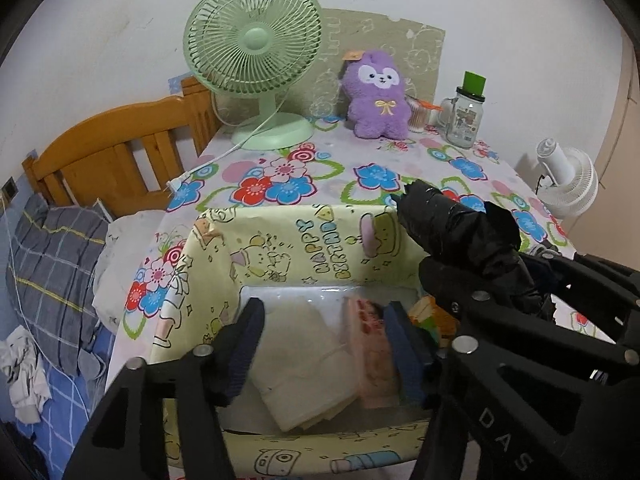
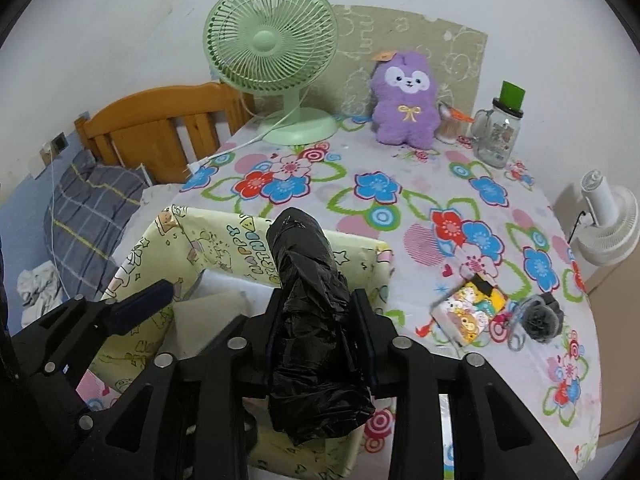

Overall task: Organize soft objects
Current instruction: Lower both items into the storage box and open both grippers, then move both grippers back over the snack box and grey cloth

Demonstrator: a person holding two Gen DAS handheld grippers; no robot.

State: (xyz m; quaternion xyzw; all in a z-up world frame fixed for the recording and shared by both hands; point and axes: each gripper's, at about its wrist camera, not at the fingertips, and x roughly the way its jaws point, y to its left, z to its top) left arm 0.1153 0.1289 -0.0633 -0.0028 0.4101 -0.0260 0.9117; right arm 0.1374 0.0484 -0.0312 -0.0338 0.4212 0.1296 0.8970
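A yellow cartoon-printed box [image 1: 304, 240] [image 2: 362, 266] stands open at the near edge of the flowered table. Inside it lies a clear packet of white cloth with a pink pack [image 1: 320, 364]. My left gripper [image 1: 326, 344] reaches down into the box and stands open, one blue pad on each side of the packet. To the right, my right gripper [image 2: 318, 320] is shut on a black plastic bundle [image 2: 308, 300] [image 1: 452, 232], which it holds over the box's right side. A purple plush toy [image 1: 378, 96] [image 2: 404, 100] sits upright at the back of the table.
A green desk fan [image 1: 252, 40] and a glass jar with a green lid [image 1: 466, 116] stand at the back. A cartoon-printed packet [image 2: 472, 312] and a grey pompom [image 2: 540, 316] lie right of the box. A bed with a plaid pillow [image 1: 60, 272] lies left; a white fan [image 2: 608, 220] stands right.
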